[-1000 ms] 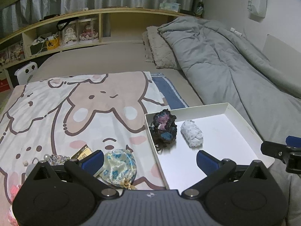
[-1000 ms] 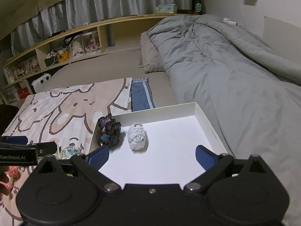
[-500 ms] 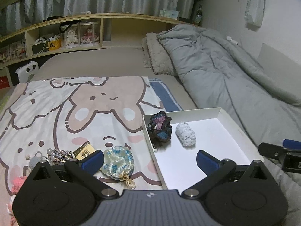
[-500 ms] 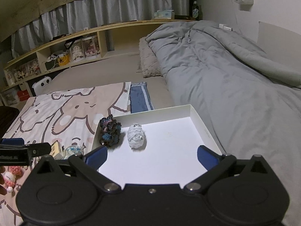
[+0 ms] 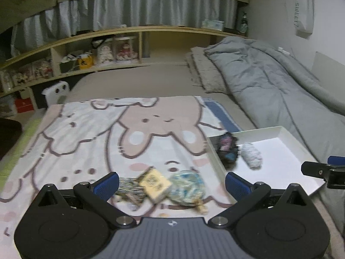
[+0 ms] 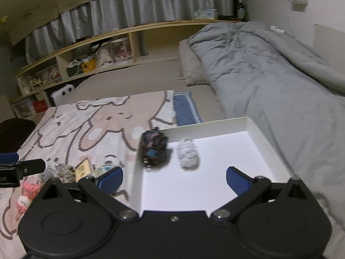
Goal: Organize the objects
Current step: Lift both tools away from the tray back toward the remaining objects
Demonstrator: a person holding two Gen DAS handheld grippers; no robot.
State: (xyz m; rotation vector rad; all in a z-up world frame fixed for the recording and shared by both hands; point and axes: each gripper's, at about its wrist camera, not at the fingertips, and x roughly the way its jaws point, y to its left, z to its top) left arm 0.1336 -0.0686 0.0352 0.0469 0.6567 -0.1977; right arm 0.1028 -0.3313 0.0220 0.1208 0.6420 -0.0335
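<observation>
Blue-padded left gripper (image 5: 172, 183) wide apart, empty, over pouch (image 5: 186, 186); right gripper (image 6: 173, 178) likewise, over tray (image 6: 267, 138)

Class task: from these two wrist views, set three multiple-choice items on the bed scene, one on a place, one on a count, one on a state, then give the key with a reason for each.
1. Where does the white bundle lie?
A. On the cartoon blanket
B. Inside the white tray
C. On the wooden shelf

2. How many items lie in the white tray?
A. Two
B. Four
C. None

3. How does the left gripper stand?
A. Shut on the floral pouch
B. Shut on nothing
C. Open, holding nothing

Key:
1 B, it rests on the tray floor beside the dark bundle.
2 A, only the dark and the white bundle show in it.
3 C, its blue fingers stand wide apart, with the floral pouch and the small card box lying loose on the cartoon blanket between them.
</observation>
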